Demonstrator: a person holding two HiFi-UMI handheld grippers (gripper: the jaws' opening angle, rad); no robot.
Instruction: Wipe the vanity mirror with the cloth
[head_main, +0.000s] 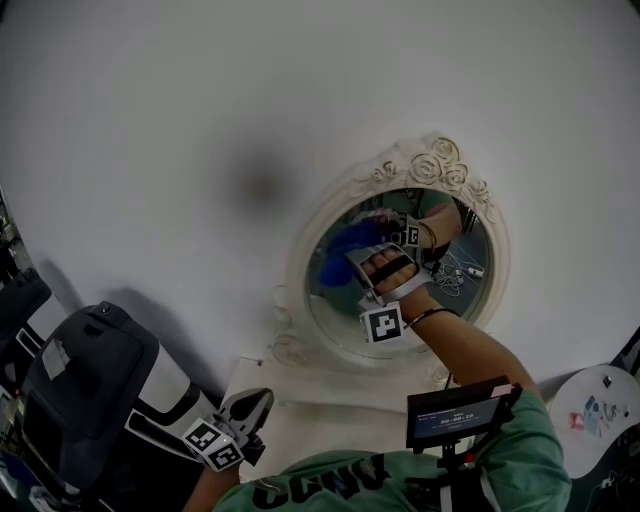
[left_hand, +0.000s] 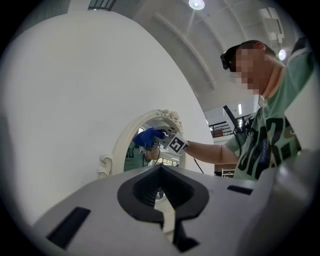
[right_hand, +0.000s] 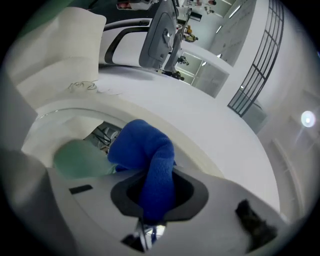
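On the left part of the glass, my right gripper (head_main: 362, 250) has its jaws clamped on the blue cloth (head_main: 345, 242). The bunched end seems to be pressed against the vanity mirror (head_main: 300, 250). In the right gripper view the cloth (right_hand: 150, 160) runs straight out from between the jaws, then folds over to the left. Its long axis follows the gripper's own line, with the free wad leading.

The mirror is an oval, and in the head view its long axis runs from the near-left foot up to the rose crest at far right. The cloth sits close to the left edge of the frame, so most of the glass lies to the right of it and toward the near end. I judge the coming strokes should sweep rightward across the short axis, then step along the long one.

My left gripper (head_main: 250, 405) hangs low at near left, well apart from the mirror. Its jaws are together with nothing between them. The right arm is clearly the nearer one and carries the work.
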